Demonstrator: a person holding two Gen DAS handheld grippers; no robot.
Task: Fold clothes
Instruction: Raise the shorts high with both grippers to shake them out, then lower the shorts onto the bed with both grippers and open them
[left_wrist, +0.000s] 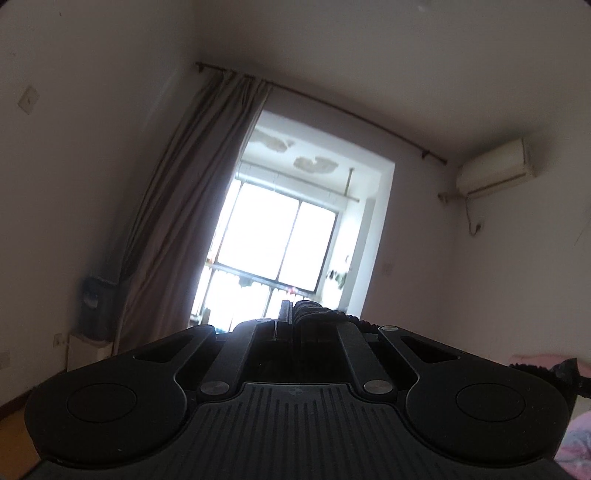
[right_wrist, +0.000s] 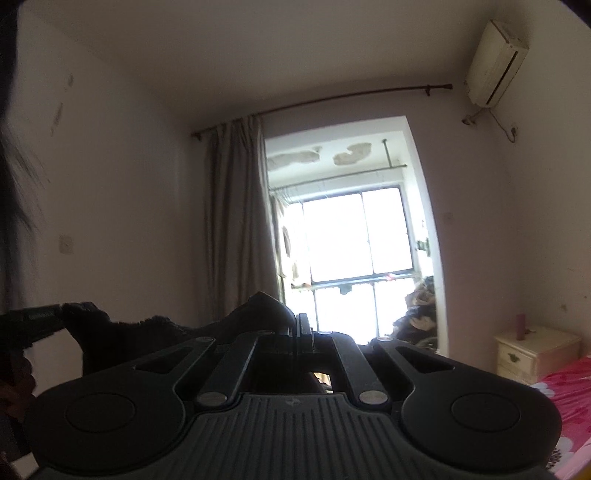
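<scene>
Left wrist view: my left gripper (left_wrist: 286, 314) points about level toward the window (left_wrist: 280, 251), jaws pressed together on a bunched edge of the dark garment (left_wrist: 321, 314), which humps just to the gripper's right, below the window. I judge I hold it high so the cloth hangs free and straightens for a fold.

In the right wrist view my right gripper (right_wrist: 303, 321) is likewise clamped narrow on the same dark garment (right_wrist: 147, 332), whose fuzzy top edge runs leftward from the jaws to the other gripper's tip (right_wrist: 40, 317), well left of the window (right_wrist: 354, 251). So the piece is stretched between both grippers.

Left of the window hangs the curtain (right_wrist: 236, 210); above and right of it, an air conditioner (right_wrist: 495, 62); lower right, a nightstand (right_wrist: 535, 350) and the pink floral bed (right_wrist: 569, 398).

No writing is readable; the gripper tip's label is too dark.
</scene>
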